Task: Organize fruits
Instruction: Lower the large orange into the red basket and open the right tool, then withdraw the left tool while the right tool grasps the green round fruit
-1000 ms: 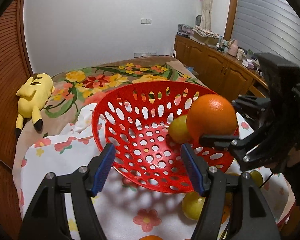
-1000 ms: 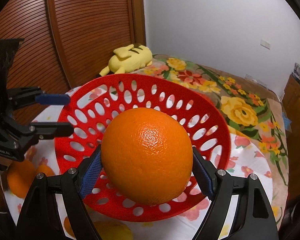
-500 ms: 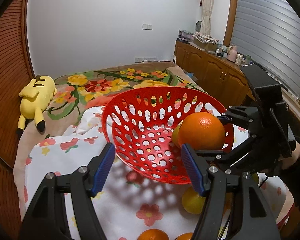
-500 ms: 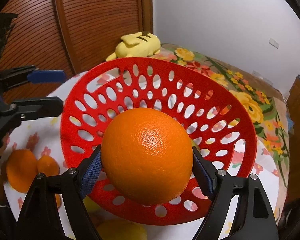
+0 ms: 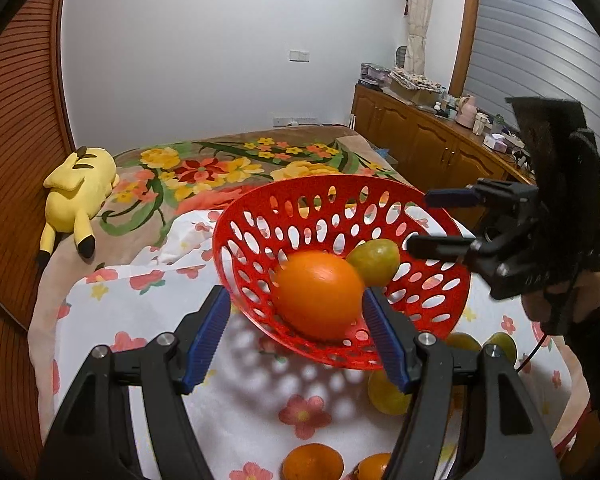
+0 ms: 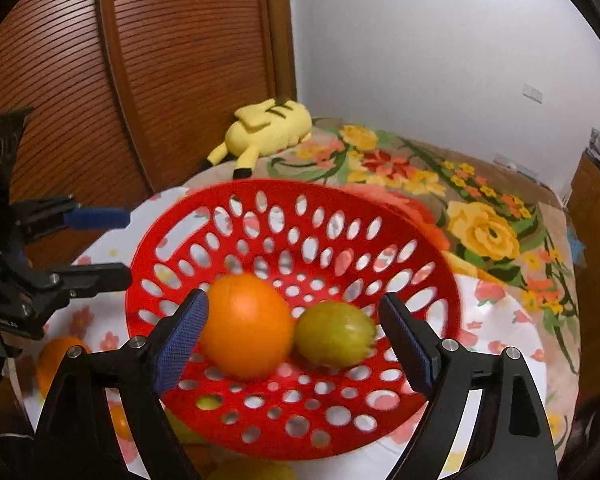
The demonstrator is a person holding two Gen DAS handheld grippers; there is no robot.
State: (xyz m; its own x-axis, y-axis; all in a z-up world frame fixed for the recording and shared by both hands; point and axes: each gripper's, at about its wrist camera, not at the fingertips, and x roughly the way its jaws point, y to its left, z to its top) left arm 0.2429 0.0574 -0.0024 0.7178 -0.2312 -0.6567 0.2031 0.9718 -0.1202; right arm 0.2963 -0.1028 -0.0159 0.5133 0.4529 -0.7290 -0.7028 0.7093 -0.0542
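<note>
Dropped from right gripper [image 6: 296, 340] into basket [image 6: 236, 200]: orange [image 6: 246, 326], beside green fruit [image 6: 336, 334]. Both grippers wide open, empty; left gripper [image 5: 296, 340] idle. Left outside on cloth [image 5: 228, 400]: several fruits [image 5: 312, 460].

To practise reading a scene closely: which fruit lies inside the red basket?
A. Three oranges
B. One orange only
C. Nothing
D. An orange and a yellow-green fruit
D: the orange and a yellow-green fruit lie side by side in the red basket.
</note>
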